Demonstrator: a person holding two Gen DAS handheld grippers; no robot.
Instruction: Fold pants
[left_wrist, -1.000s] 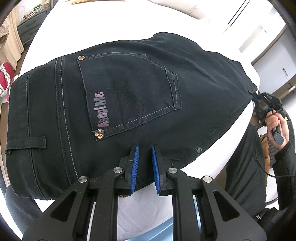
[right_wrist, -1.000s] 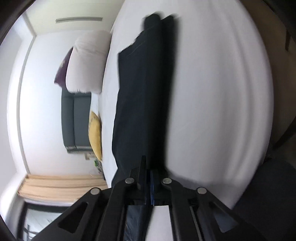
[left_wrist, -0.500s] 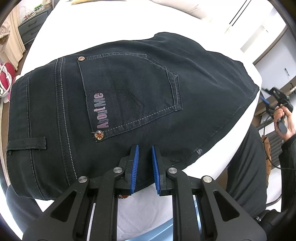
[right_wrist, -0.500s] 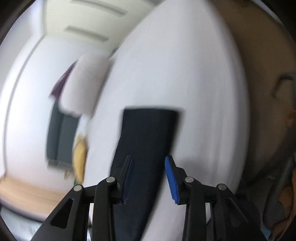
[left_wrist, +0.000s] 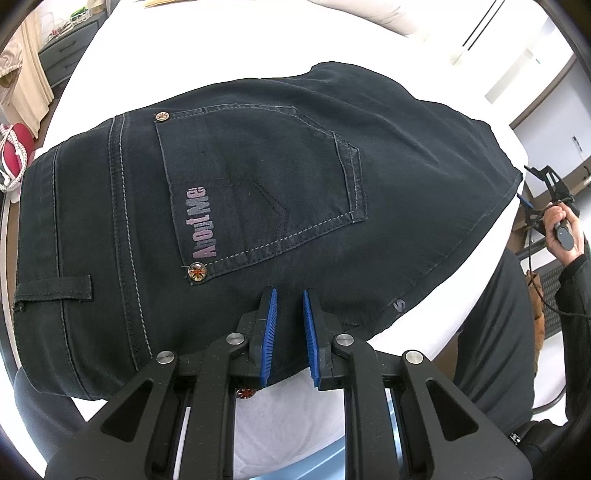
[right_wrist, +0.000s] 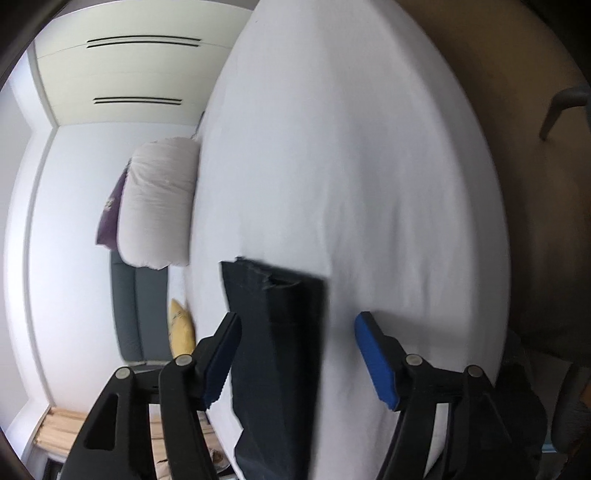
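Close up, my left gripper (left_wrist: 287, 301) points steeply down at the black pants (left_wrist: 258, 192), its two blue pads (left_wrist: 269, 332) nearly together with only a thin gap, and pants fabric lies in that gap at the near edge of the garment; whether the pads actually pinch it I cannot tell. Just beyond them sits the back pocket (left_wrist: 266, 184), stitched in pale thread, with "AboutMe" lettering and a round rivet (left_wrist: 197, 272) at its corner. A belt loop (left_wrist: 51, 288) lies at the waistband to the left. The pants lie flat on a white bed (left_wrist: 221, 48).

My right gripper (right_wrist: 297, 345) has its jaws opening, the blue pads (right_wrist: 376, 362) standing wide apart. The folded leg end of the pants (right_wrist: 280, 332) lies on the sheet between them, touched by neither pad. This view is blurred. Beyond the bed (right_wrist: 351, 166) are a white pillow (right_wrist: 159, 206), a grey sofa (right_wrist: 136, 314) and a yellow cushion (right_wrist: 181, 328).

From the left view, my right hand (left_wrist: 561, 230) holds its gripper off the bed's far right edge.
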